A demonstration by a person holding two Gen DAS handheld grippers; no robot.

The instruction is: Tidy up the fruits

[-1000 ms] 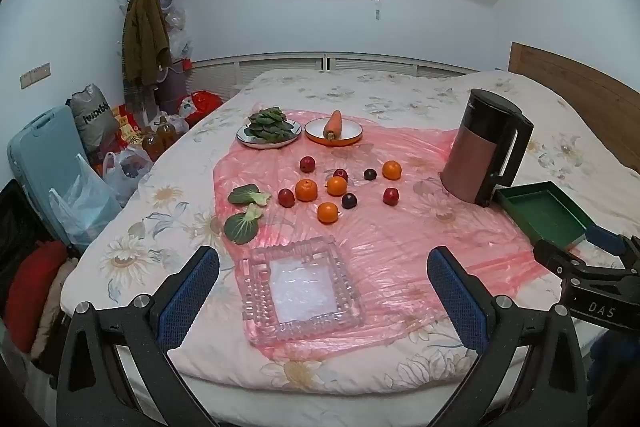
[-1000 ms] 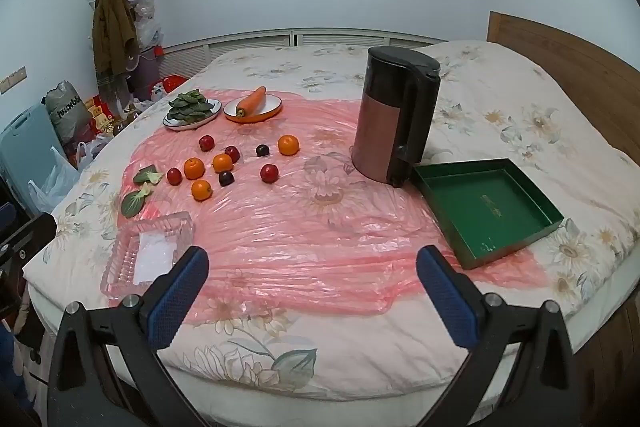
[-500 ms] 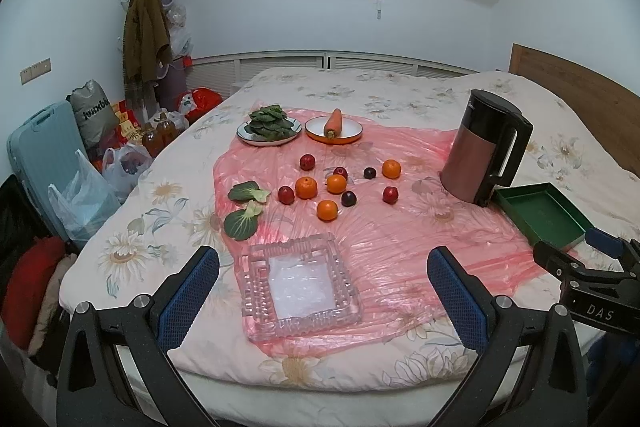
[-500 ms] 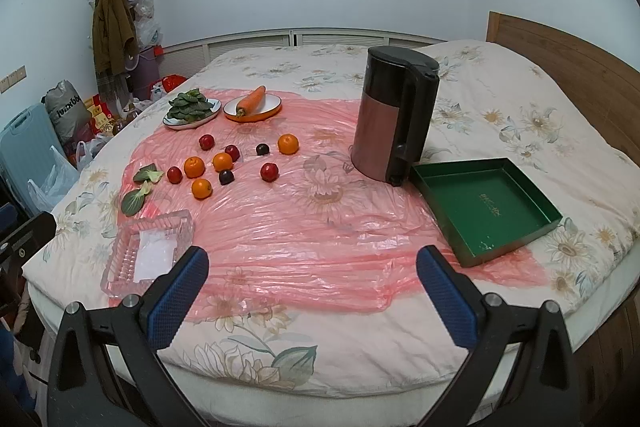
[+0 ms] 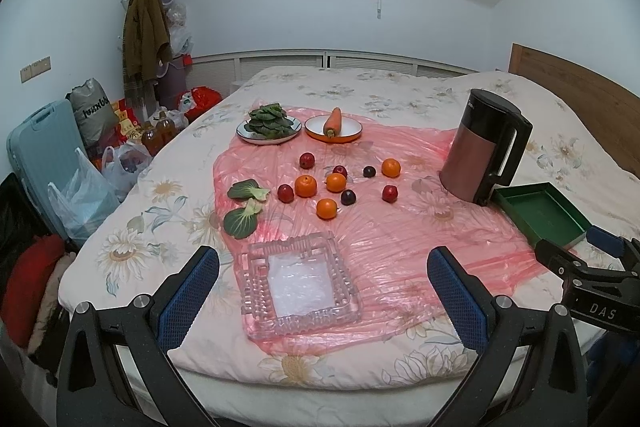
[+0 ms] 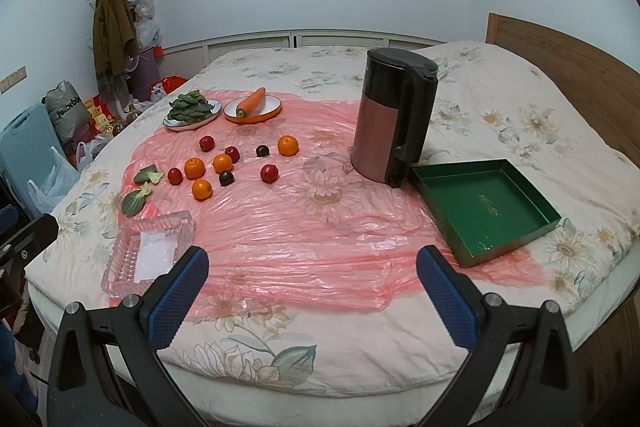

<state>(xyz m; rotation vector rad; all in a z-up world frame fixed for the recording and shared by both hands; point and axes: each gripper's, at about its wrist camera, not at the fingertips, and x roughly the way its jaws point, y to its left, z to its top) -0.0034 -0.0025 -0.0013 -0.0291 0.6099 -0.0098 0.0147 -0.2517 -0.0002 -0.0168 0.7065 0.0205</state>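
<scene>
Both views barely shift since a second ago, nothing on the bed (image 5: 400,87) has moved. Left tongs (image 5: 323,289) hang apart, empty, over the near bed edge just in front of the clear glass tray (image 5: 298,283). Beyond it, oranges (image 5: 306,185), red fruits (image 5: 307,160) and dark plums (image 5: 348,197) lie scattered on the pink plastic sheet (image 5: 400,227). Kettle (image 6: 394,115) stands right of them, green tray (image 6: 486,205) beside it. Right tongs (image 6: 312,285) apart, empty.
</scene>
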